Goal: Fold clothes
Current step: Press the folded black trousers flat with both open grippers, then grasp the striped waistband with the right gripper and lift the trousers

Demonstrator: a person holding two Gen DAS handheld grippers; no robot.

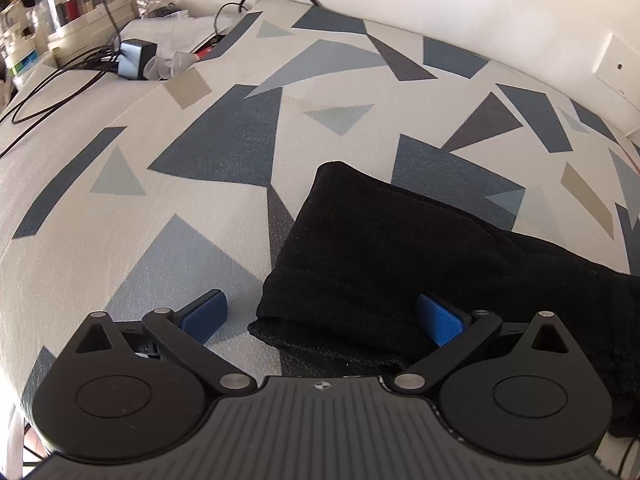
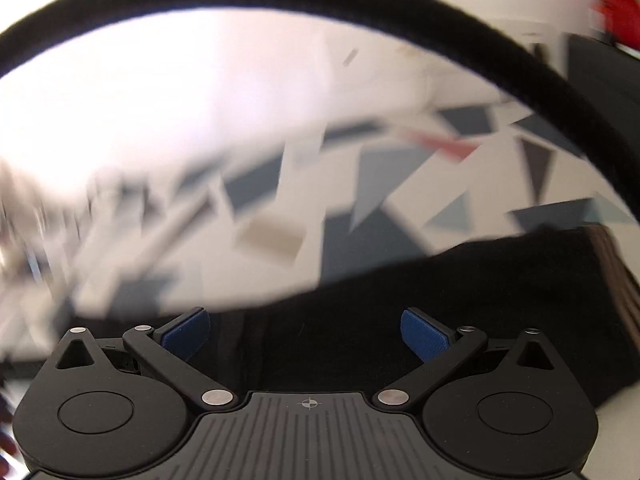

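Left wrist view: a folded black garment (image 1: pixel 384 256) is lying on the patterned bed cover (image 1: pixel 200 128), right of centre. The left gripper (image 1: pixel 322 316) is hovering over its near edge, jaws spread wide, gripping nothing. The right gripper (image 2: pixel 306 332) is likewise gaping wide and empty above the garment (image 2: pixel 460 300); that view is blurring. Cables (image 1: pixel 60 76) are lying far left.
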